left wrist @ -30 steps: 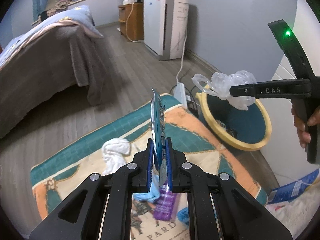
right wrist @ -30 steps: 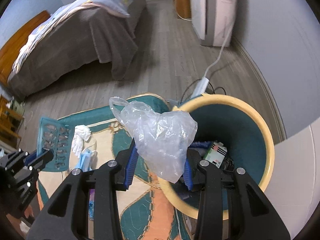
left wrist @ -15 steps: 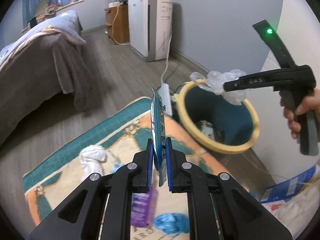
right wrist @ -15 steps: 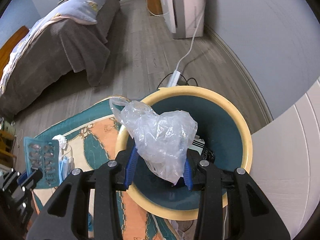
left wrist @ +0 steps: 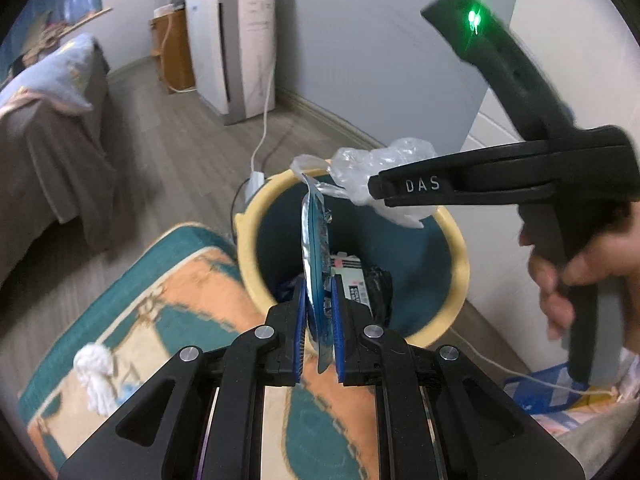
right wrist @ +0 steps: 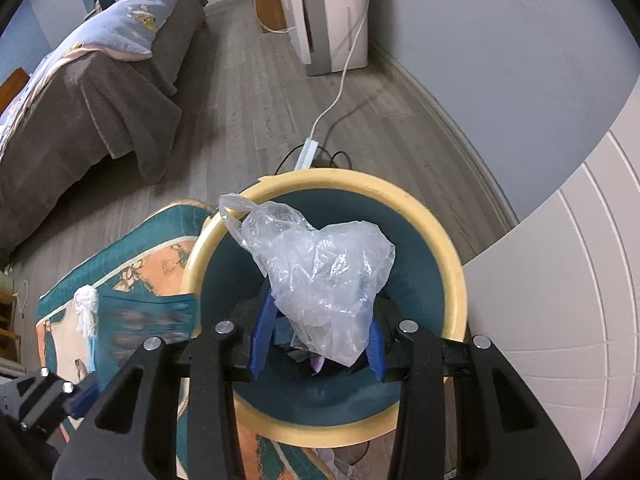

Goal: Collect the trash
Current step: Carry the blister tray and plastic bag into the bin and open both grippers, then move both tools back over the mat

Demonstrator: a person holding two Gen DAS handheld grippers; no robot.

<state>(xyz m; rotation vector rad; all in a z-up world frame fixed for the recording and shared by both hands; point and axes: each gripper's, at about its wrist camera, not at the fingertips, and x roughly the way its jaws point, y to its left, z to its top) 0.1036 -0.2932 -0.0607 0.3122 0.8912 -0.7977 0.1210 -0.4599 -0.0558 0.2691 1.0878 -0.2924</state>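
My left gripper (left wrist: 318,304) is shut on a blue and silver blister pack (left wrist: 316,248), held upright on edge just in front of the bin. My right gripper (right wrist: 318,328) is shut on a crumpled clear plastic bag (right wrist: 324,268) and holds it above the mouth of the teal bin with a yellow rim (right wrist: 440,236). The bin (left wrist: 456,256) holds several pieces of trash at its bottom. The right gripper (left wrist: 400,190) with the bag (left wrist: 372,168) also shows in the left wrist view. The blister pack (right wrist: 148,316) shows blurred in the right wrist view.
A teal and orange rug (left wrist: 180,280) lies in front of the bin, with a white crumpled tissue (left wrist: 96,372) on it. A power strip and cable (right wrist: 308,152) lie behind the bin. A bed (right wrist: 80,92) stands left, a white appliance (left wrist: 236,48) by the wall.
Both grippers moved toward the bin. The plastic bag now hangs over the bin's mouth and the blister pack has come up to the bin's near rim.
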